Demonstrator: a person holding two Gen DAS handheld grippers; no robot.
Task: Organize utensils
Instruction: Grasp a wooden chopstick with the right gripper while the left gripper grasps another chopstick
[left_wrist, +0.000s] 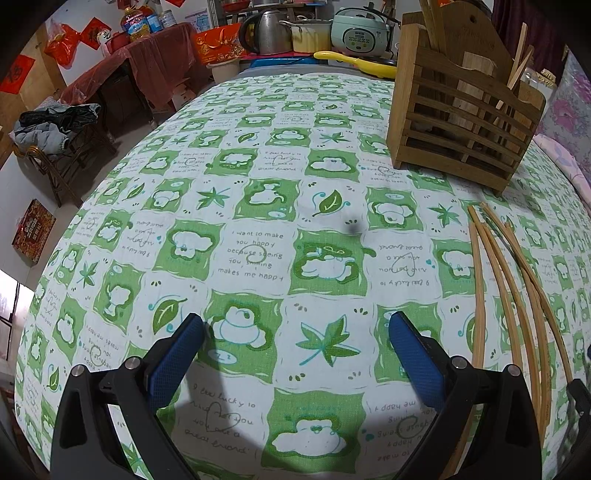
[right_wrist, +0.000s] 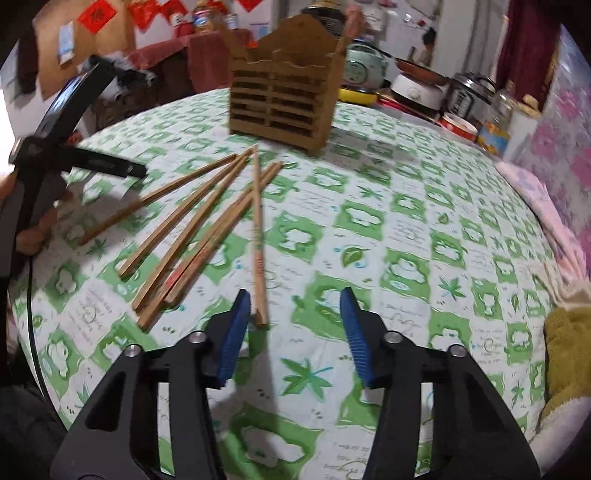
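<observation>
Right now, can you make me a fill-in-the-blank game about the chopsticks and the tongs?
1. The loose chopsticks lie on the ____ and white tablecloth.
2. Both the right tongs and the left tongs are ____.
3. The wooden holder stands ____ on the table.
4. The pads on the tongs are ____.

Missing words: green; open; upright; blue

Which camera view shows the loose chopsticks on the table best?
The right wrist view: the chopsticks lie fanned out in full length before the wooden holder. The left wrist view shows them only at its right edge, bent by the lens and partly cut off.
</observation>
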